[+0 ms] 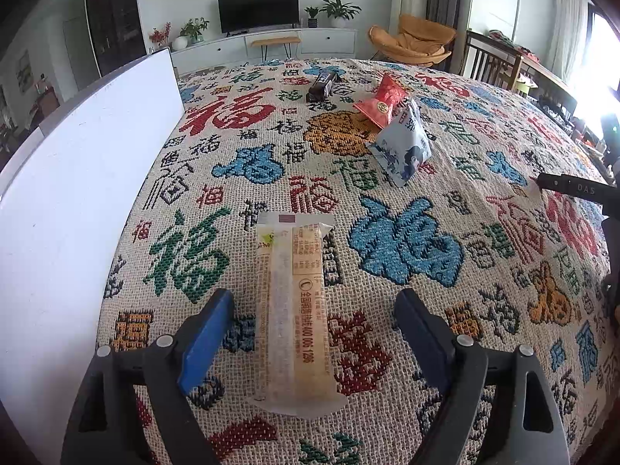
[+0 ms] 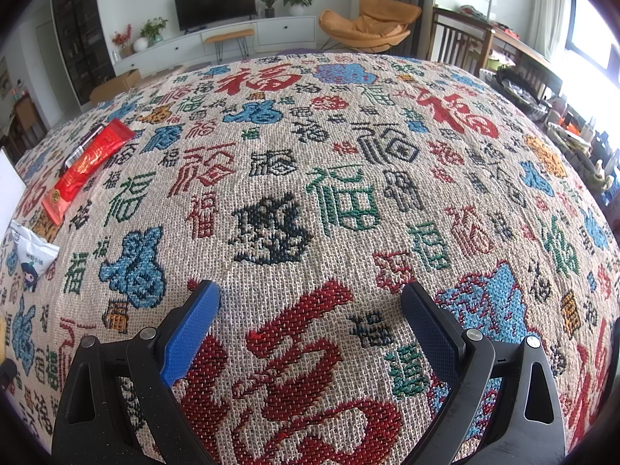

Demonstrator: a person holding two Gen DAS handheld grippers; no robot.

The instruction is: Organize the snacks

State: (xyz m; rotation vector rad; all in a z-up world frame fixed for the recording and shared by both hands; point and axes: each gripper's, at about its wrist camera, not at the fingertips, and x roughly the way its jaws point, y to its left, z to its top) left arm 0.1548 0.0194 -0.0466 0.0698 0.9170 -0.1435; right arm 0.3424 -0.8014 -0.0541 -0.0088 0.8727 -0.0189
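Four snack packets lie on the tabletop [image 1: 484,147], which is covered with a woven cloth full of coloured characters. Nearest, the left gripper [image 1: 314,306] stands released, its jaws wide apart, and the long beige wafer packet [image 1: 294,310] lies flat between them with a clear gap on each side; neither pad touches it. The right gripper [image 2: 310,302] is also released and holds nothing, only bare cloth is under it. Farther away are the blue-white pouch [image 1: 403,147], then the red packet [image 1: 381,102] just behind it, and the dark packet [image 1: 321,85] farthest. A white board [image 1: 85,178] stands along the left side.

I judge that the wafer packet is either just set down or about to be taken; I cannot tell which. To grasp it well, the jaws should stay centred over its middle, come down close to the cloth, and close gently, because the wrapper is thin and the content may break.
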